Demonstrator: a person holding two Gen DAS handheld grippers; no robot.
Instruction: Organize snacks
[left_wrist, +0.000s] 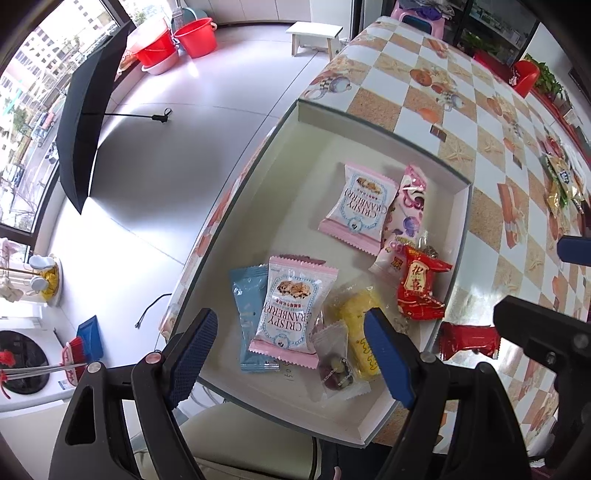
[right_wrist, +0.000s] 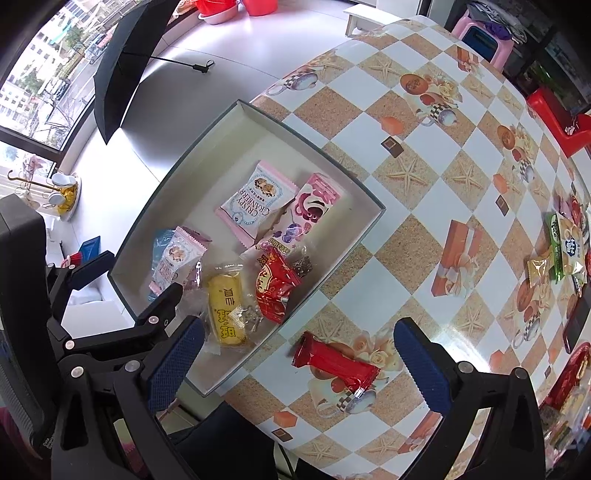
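A shallow white box (left_wrist: 461, 206) (right_wrist: 369, 229) lies on the checkered table and holds several snack packets: two Crispy Cranberry packs (left_wrist: 290, 310) (left_wrist: 360, 203), a yellow cake (left_wrist: 360, 332) (right_wrist: 225, 310), a red packet (left_wrist: 419, 288) (right_wrist: 275, 288) and a pink bear pack (right_wrist: 314, 206). A red bar (right_wrist: 334, 363) (left_wrist: 469, 339) lies on the table just outside the box. My left gripper (left_wrist: 291, 354) is open and empty above the box's near end. My right gripper (right_wrist: 295, 362) is open, its fingers on either side of the red bar, above it.
More snack packets (right_wrist: 561, 251) (left_wrist: 561, 184) lie in a heap at the table's far right. The box sits at the table's left edge, with floor below. An open black umbrella (left_wrist: 88, 122) and red buckets (left_wrist: 195, 37) are on the floor. A chair seat (left_wrist: 240, 443) is under the near edge.
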